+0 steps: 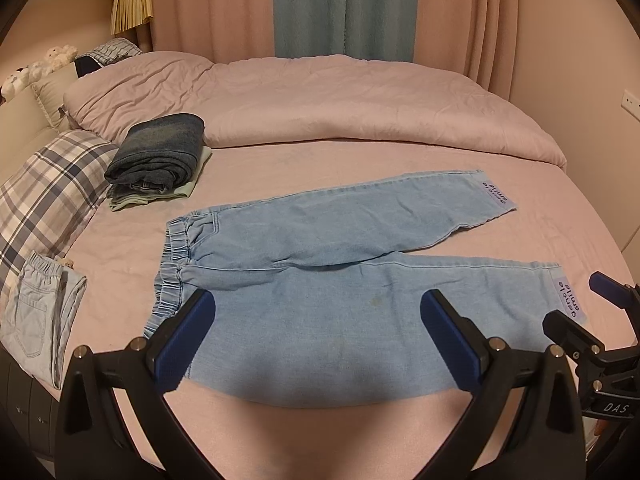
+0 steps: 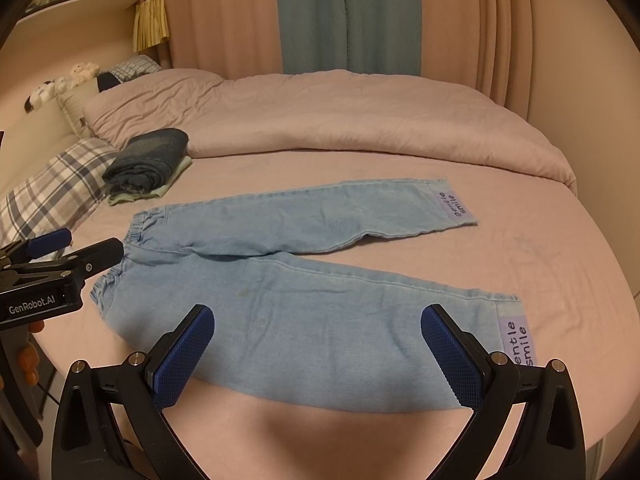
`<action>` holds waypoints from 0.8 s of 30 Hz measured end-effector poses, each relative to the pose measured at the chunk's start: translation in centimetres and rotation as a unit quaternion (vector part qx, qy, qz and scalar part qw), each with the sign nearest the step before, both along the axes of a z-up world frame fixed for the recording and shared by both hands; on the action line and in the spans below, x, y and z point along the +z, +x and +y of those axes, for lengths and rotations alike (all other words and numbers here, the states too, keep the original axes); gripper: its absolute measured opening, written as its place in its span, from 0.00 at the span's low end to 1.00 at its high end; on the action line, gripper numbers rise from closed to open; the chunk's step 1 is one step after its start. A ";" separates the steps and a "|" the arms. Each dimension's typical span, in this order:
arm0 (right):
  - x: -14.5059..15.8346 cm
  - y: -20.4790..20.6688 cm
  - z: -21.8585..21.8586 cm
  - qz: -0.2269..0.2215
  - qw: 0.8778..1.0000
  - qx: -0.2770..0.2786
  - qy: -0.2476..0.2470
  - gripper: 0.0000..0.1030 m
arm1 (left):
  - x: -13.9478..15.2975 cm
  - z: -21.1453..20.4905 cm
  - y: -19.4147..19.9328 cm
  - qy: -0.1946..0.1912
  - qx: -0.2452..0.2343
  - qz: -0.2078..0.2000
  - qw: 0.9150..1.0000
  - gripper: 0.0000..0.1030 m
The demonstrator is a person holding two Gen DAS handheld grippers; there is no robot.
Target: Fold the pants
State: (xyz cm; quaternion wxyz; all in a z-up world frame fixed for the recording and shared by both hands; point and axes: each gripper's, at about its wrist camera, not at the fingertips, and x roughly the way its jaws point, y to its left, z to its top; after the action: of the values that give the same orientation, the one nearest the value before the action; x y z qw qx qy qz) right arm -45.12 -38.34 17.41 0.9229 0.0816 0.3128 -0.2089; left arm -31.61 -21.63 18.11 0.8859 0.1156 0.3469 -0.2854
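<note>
Light blue denim pants lie flat on the pink bed, waistband to the left, legs spread apart to the right, each cuff with a "gentle smile" label. They also show in the right wrist view. My left gripper is open and empty, hovering over the near leg close to the waistband. My right gripper is open and empty over the near leg, toward its cuff. The right gripper shows at the right edge of the left wrist view; the left gripper shows at the left edge of the right wrist view.
A stack of folded dark denim clothes sits at the back left. A plaid pillow and another light denim garment lie at the left edge. A folded pink duvet spans the back. Curtains hang behind.
</note>
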 end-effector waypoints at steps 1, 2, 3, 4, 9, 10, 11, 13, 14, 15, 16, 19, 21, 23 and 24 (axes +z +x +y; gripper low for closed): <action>0.0 0.0 0.0 0.000 1.000 0.000 0.000 1.00 | 0.0 0.0 0.0 0.000 0.000 0.001 1.000 1.00; 0.0 0.0 0.0 0.001 1.000 0.000 0.000 1.00 | 0.0 0.1 0.0 0.000 0.000 0.000 1.000 1.00; 0.0 0.0 0.0 0.001 1.000 0.000 -0.002 1.00 | 0.0 0.0 0.0 0.000 0.000 0.000 1.000 1.00; 0.0 0.0 0.0 0.001 1.000 0.000 -0.002 1.00 | 0.0 0.0 0.0 0.000 0.000 0.001 1.000 1.00; -0.1 0.1 0.0 0.007 1.000 -0.001 -0.001 1.00 | -0.1 0.1 0.0 0.000 -0.001 0.001 1.000 1.00; -0.1 0.1 0.0 0.008 1.000 -0.001 0.000 1.00 | -0.1 0.1 0.0 0.000 -0.001 0.001 1.000 1.00; -0.1 0.0 0.1 0.010 1.000 0.000 0.005 1.00 | -0.1 0.0 0.0 0.000 0.000 0.001 1.000 1.00; -0.2 0.1 0.1 0.017 1.000 0.000 0.016 1.00 | -0.2 0.1 0.0 -0.001 0.000 0.002 1.000 1.00; -0.3 0.1 0.2 0.018 1.000 0.001 0.018 1.00 | -0.2 0.2 0.1 -0.005 -0.001 0.006 1.000 1.00; -0.5 0.2 0.2 0.019 1.000 0.002 0.020 1.00 | -0.4 0.4 0.3 -0.016 -0.004 0.015 1.000 1.00; -0.7 0.3 0.4 0.019 1.000 0.005 0.019 1.00 | -0.8 0.7 0.7 -0.031 -0.007 0.029 0.999 1.00; -2.2 1.2 1.1 0.032 0.999 0.040 0.006 1.00 | -2.9 2.7 2.8 -0.079 0.015 0.081 0.993 1.00; -4.2 2.2 2.2 0.066 0.995 0.074 -0.006 1.00 | -5.1 5.0 4.5 -0.099 0.058 0.113 0.987 1.00; -6.6 3.2 3.6 0.109 0.988 0.109 -0.020 1.00 | -7.7 8.1 6.2 -0.114 0.114 0.151 0.975 0.99; -7.8 3.6 4.6 0.119 0.984 0.129 -0.026 1.00 | -8.8 9.5 6.9 -0.119 0.138 0.168 0.969 0.99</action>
State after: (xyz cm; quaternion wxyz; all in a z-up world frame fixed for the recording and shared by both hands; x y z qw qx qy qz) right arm -41.49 -33.70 9.66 0.9001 -0.0092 0.4229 -0.1041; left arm -24.70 -12.12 9.31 0.8529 -0.0897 0.4671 -0.2152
